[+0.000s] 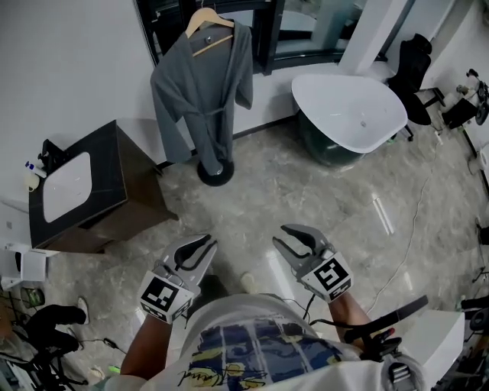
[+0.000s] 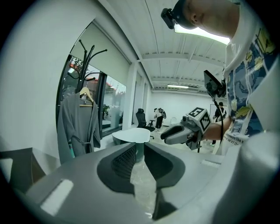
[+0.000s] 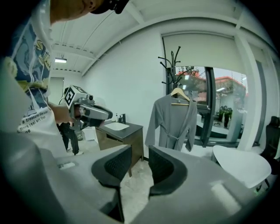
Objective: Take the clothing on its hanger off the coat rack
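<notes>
A grey robe (image 1: 202, 92) hangs on a wooden hanger (image 1: 208, 23) from a black coat rack whose round base (image 1: 215, 172) stands on the marble floor by the window. Both grippers are held close to my body, well short of the rack. My left gripper (image 1: 202, 244) shows only a narrow gap between its jaws, with nothing in it. My right gripper (image 1: 289, 237) stands wide open and empty. In the left gripper view the robe (image 2: 78, 127) is far off at the left, beyond the left gripper (image 2: 139, 151). The right gripper view has the robe (image 3: 174, 120) ahead, past the right gripper (image 3: 139, 159).
A dark vanity (image 1: 114, 164) with a white basin stands left of the rack. A white bathtub (image 1: 351, 111) sits to the right, with a black office chair (image 1: 412, 65) behind it. Cables run over the floor at the right. People stand far back in the room (image 2: 158, 118).
</notes>
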